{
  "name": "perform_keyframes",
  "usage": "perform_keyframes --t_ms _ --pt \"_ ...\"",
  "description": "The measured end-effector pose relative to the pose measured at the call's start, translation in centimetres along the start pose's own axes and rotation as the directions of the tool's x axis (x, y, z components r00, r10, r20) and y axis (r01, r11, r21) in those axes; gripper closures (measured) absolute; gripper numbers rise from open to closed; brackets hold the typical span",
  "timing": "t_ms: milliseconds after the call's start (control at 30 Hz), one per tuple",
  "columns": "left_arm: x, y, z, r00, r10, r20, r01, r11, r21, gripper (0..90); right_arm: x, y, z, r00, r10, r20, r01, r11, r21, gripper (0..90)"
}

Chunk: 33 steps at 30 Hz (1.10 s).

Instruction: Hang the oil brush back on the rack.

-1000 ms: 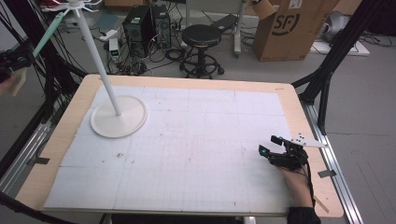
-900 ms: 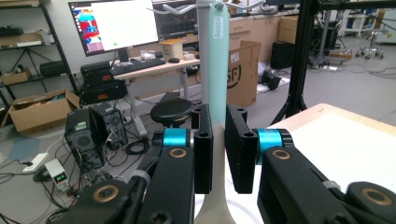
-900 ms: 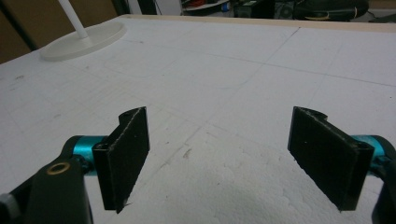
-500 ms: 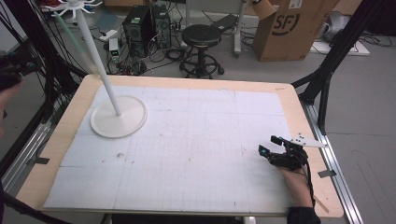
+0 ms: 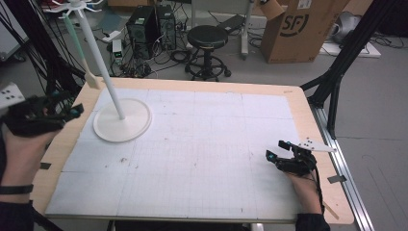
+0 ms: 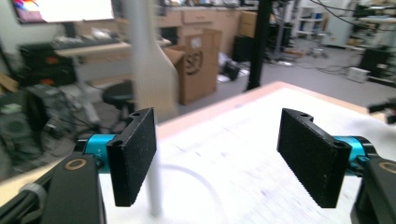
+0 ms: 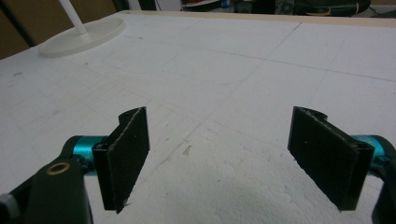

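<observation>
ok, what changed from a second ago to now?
The left gripper came down into view at the table's left edge, near the white stand; its jaws have just been opening, nothing between them. The right gripper stayed put, open, resting on the table.

White stand (image 5: 121, 124), round base, upright pole, table's far-left corner

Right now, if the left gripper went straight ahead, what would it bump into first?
Probably the white stand's pole: it rises just past the left gripper, beside one of its open fingers. Depth is unclear, so it might slip by.
</observation>
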<state>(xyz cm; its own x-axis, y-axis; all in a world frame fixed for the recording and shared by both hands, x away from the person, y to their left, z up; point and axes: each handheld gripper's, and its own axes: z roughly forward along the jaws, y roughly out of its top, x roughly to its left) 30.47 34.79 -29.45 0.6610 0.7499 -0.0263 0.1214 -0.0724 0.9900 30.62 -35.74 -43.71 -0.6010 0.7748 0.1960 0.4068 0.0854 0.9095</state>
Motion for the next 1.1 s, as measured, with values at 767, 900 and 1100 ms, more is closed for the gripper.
perform_keyframes --t_ms 767,900,1100 --pt "-3.5 -11.9 5.8 0.9939 -0.027 0.107 0.014 0.9920 0.125 23.0 -0.1 -0.3 0.4 1.0000 -0.002 0.007 0.002 1.000 0.026 19.8" --pt "-3.7 -12.2 5.8 0.9935 -0.026 0.111 0.013 0.9932 0.115 22.9 -0.1 -0.4 0.5 0.9999 -0.009 0.007 0.008 1.000 0.030 19.8" --pt "-4.0 -12.6 6.0 0.9935 -0.010 0.113 -0.005 0.9910 0.134 22.8 0.0 -0.3 0.4 0.9999 -0.016 0.007 0.016 1.000 0.026 19.8"
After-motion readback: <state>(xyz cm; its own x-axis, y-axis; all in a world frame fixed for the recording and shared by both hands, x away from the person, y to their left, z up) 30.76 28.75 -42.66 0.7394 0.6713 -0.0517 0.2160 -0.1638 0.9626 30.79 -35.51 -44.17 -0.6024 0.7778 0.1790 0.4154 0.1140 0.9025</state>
